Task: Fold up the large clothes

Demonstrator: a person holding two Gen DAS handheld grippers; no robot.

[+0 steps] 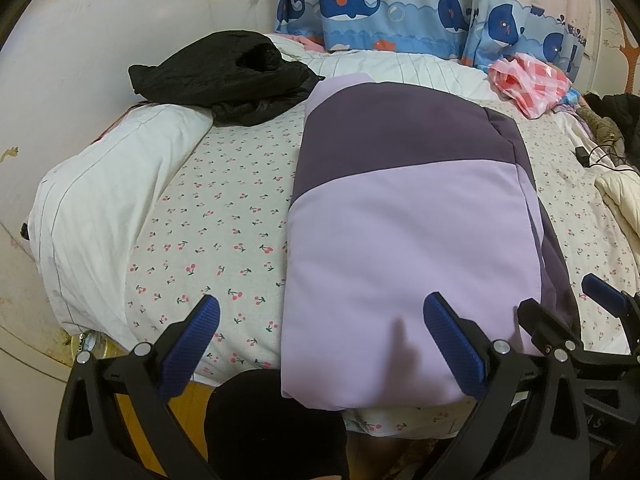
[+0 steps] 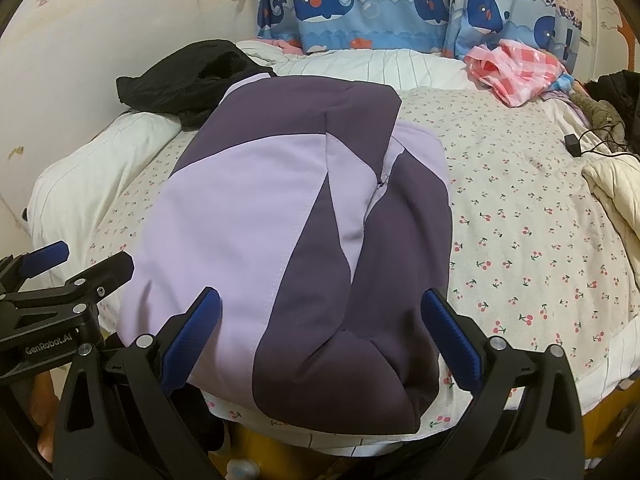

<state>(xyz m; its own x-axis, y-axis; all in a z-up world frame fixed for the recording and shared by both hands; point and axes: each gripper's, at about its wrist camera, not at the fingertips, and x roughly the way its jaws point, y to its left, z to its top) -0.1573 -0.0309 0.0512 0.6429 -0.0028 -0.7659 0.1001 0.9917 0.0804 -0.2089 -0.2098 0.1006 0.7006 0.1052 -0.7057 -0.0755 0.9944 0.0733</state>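
A large lilac and dark purple garment (image 1: 404, 216) lies folded into a long rectangle on the cherry-print bed sheet (image 1: 224, 216), its near end at the bed's front edge. It also shows in the right wrist view (image 2: 288, 216). My left gripper (image 1: 320, 344) is open and empty, just above the garment's near left corner. My right gripper (image 2: 320, 340) is open and empty over the garment's near end. The right gripper shows at the far right of the left wrist view (image 1: 568, 312), and the left gripper at the far left of the right wrist view (image 2: 80, 264).
A black garment (image 1: 228, 76) lies on a white pillow (image 1: 108, 200) at the back left. A pink checked cloth (image 1: 528, 84) lies at the back right. A cream blanket (image 1: 620, 196), a charger with cable (image 1: 584, 156) and dark clothes sit at the right. Whale curtains (image 1: 400, 4) hang behind.
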